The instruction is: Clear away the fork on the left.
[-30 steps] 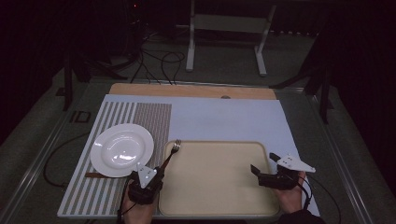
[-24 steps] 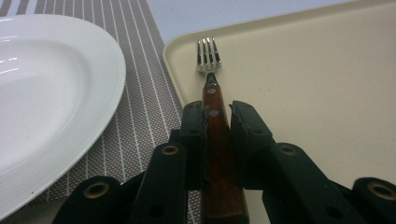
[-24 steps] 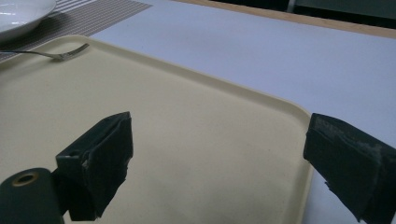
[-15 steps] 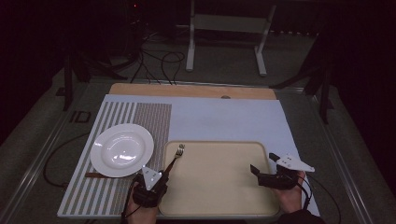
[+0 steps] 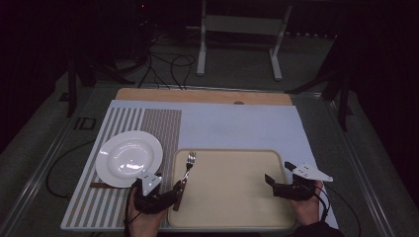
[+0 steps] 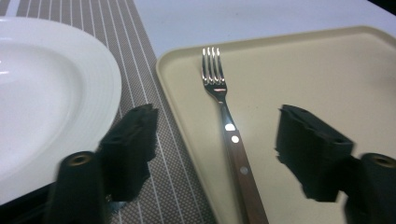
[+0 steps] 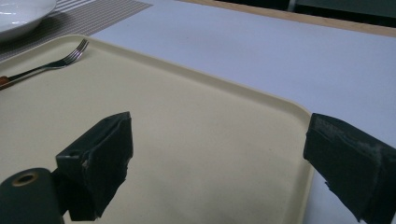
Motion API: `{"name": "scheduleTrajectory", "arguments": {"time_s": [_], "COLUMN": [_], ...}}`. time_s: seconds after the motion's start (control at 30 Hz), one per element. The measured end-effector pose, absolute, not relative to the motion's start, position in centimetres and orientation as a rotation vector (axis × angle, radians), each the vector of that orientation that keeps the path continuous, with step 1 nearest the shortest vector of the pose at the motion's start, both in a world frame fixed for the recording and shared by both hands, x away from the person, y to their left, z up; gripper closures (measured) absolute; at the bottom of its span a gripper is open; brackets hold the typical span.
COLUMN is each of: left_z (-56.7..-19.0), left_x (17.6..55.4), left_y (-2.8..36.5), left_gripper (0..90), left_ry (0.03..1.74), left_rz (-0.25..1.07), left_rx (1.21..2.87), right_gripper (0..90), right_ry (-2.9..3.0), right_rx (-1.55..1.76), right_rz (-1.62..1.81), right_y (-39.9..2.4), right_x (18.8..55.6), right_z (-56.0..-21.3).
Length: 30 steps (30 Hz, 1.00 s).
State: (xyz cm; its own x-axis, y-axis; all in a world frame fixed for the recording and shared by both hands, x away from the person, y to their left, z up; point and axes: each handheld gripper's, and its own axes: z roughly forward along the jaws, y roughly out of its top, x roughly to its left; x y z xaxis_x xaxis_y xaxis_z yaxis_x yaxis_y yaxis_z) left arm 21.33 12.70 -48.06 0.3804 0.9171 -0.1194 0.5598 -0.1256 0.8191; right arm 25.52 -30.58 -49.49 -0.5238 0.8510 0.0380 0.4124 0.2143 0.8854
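Note:
A fork [image 5: 185,170] with a brown wooden handle lies flat inside the left edge of a beige tray [image 5: 237,197], tines pointing away from me. My left gripper [image 5: 170,193] sits at the handle end, open. In the left gripper view the fork [image 6: 229,130] lies between the spread jaws of the left gripper [image 6: 217,119], untouched. At the tray's right edge my right gripper [image 5: 277,173] is low and open. In the right gripper view the right gripper [image 7: 219,126] has the tray rim [image 7: 280,100] between its jaws and holds nothing.
A white plate [image 5: 128,158] rests on a striped placemat [image 5: 123,123] left of the tray, close to my left gripper. A dark brown strip [image 5: 99,185] pokes out under the plate's near edge. Pale blue sheet [image 5: 237,128] and a wooden board [image 5: 202,96] lie beyond.
The fork has moved right, from over the tray's left rim to flat on the tray. The left gripper has let it go and drawn back slightly. The right gripper has stayed put.

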Motion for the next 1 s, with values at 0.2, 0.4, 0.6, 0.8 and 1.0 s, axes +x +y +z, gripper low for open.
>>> {"name": "scheduleTrajectory", "arguments": {"time_s": [0.2, 0.4, 0.6, 0.8, 1.0], "left_z": [-47.0, -45.8, -44.9, -44.4, -44.3], "left_x": [21.9, 22.4, 23.2, 24.1, 24.8], "left_y": [13.6, 14.7, 16.0, 17.2, 18.8], "left_gripper": [15.3, 10.8, 7.8, 1.1, 0.2], "left_ry": [1.259, 1.248, 1.253, 1.191, 1.124], "left_rz": [0.532, 0.553, 0.574, 0.635, 0.658], "left_rx": [1.779, 1.753, 1.735, 1.744, 1.774], "right_gripper": [8.2, 8.2, 8.2, 8.2, 8.2], "right_ry": [2.031, 2.031, 2.032, 2.032, 2.032], "right_rx": [1.162, 1.161, 1.162, 1.160, 1.159], "right_rz": [1.262, 1.262, 1.263, 1.262, 1.259], "right_y": [-30.6, -30.6, -30.6, -30.6, -30.7], "right_x": [25.5, 25.5, 25.5, 25.5, 25.5], "right_z": [-49.5, -49.5, -49.5, -49.5, -49.5]}}
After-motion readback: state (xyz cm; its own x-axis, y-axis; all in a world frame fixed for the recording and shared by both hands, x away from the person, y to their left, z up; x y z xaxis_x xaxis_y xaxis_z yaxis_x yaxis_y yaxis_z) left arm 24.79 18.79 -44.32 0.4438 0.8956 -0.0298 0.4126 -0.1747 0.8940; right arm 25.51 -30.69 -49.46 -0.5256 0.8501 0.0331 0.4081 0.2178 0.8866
